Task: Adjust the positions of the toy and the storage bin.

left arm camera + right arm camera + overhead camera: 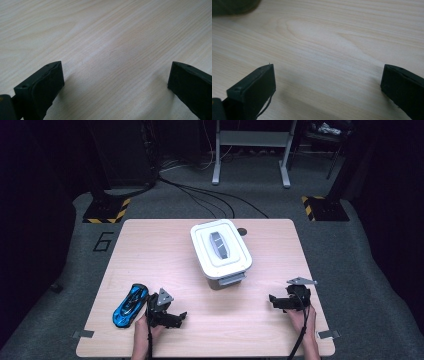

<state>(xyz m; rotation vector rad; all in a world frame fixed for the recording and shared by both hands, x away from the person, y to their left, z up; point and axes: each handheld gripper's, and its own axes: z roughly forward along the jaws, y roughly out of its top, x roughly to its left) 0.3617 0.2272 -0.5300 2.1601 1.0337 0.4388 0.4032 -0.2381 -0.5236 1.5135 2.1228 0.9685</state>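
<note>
Toy car (130, 305): blue with black, we see it lying flat at the lower left of the bench (165, 250), just beside our left gripper.
White box (220, 249): lidded, upper centre of the frame.
Left gripper (176, 319): jaws wide apart over bare wood, holding nothing.
Right gripper (274, 301): lower right of the frame, jaws likewise spread, nothing between them.

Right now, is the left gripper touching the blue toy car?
Cannot tell. In the high view the left gripper sits right beside the blue toy car, its body overlapping the car's edge. The left gripper view shows bare table between open jaws.
</note>
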